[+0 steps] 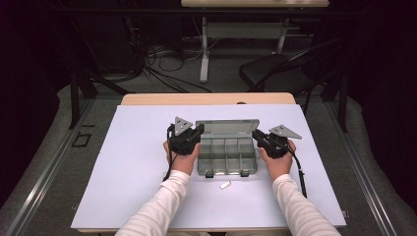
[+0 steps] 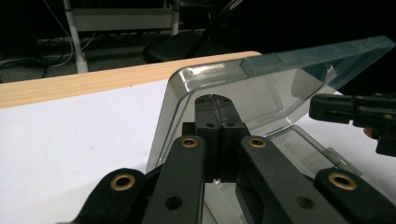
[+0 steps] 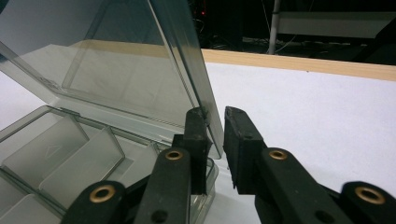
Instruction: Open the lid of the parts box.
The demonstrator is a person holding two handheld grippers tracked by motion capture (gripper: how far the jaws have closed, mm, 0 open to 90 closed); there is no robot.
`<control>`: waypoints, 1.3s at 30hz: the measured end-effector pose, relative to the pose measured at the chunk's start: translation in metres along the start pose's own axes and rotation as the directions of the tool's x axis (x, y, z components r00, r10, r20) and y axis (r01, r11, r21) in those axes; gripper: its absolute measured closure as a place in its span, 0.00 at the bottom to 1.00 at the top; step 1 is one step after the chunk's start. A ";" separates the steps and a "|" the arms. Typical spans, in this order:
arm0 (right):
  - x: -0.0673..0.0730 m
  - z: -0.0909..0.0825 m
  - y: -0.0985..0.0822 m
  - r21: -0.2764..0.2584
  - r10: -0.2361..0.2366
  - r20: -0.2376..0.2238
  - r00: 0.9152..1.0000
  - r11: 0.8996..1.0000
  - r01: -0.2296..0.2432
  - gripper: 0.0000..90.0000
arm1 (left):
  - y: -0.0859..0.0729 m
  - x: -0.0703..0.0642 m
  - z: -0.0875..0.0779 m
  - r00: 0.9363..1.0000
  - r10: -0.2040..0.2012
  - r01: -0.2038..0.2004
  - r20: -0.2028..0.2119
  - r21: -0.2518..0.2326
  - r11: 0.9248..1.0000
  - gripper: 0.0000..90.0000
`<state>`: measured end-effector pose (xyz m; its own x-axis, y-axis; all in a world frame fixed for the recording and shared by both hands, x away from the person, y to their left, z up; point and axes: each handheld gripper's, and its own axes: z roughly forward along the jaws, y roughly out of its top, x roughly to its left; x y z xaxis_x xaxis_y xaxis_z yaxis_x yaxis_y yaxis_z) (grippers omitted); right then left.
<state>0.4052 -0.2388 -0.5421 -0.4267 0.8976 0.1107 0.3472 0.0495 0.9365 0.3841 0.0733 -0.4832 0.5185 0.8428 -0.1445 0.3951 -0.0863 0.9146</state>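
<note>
Lettering unreadable on clear compartment box [image 1: 227,153]; lid [image 1: 228,127] raised.

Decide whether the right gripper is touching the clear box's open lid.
Touching. In the right gripper view, the edge of the lid stands between the jaws of the right gripper, resting against one jaw; a gap separates it from the other.

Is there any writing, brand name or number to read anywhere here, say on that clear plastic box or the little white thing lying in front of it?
None can be read.
Clear plastic box: no words or numbers show.
Small white piece: too small to tell.
</note>
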 end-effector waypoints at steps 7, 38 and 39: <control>0.003 0.001 0.001 -0.009 0.013 0.004 1.000 1.000 -0.013 0.91 | -0.011 0.001 0.000 1.000 0.006 -0.006 0.005 0.033 0.999 0.97; 0.004 0.001 0.001 -0.016 0.024 0.008 1.000 1.000 -0.024 0.91 | -0.062 0.000 0.003 0.998 0.065 -0.060 -0.015 0.224 0.973 0.58; 0.005 0.001 0.001 -0.019 0.026 0.008 1.000 0.999 -0.026 0.91 | -0.064 -0.001 0.004 0.997 0.071 -0.065 -0.015 0.233 0.970 0.55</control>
<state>0.4043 -0.2344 -0.5411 -0.4112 0.9019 0.1326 0.3426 0.0181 0.9393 0.3611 0.0763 -0.5432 0.5335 0.8426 -0.0737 0.5260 -0.2623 0.8090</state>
